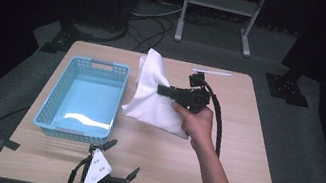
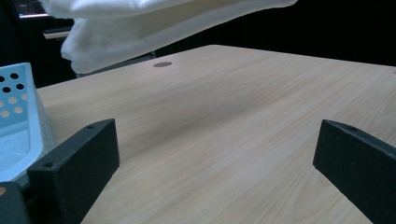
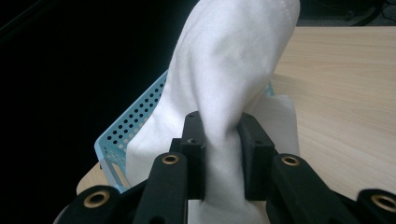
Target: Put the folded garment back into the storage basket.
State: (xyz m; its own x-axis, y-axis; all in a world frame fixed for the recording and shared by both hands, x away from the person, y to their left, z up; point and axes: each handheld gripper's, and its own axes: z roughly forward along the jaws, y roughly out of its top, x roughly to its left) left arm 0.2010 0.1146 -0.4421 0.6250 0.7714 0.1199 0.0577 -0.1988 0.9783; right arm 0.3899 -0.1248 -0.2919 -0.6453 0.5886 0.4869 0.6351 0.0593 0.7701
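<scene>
Cloth (image 3: 224, 88) pinched in right tool (image 3: 223, 140), seemingly w/ slack.

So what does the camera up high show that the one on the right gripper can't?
High view alone: the whole table, the left gripper lying open near its front edge, the hand on the right gripper, and the inside of the blue basket.

Right gripper view alone: close up, its jaws pinch a bunched fold of the white cloth.

Both show the cloth lifted off the table, beside the basket.
</scene>
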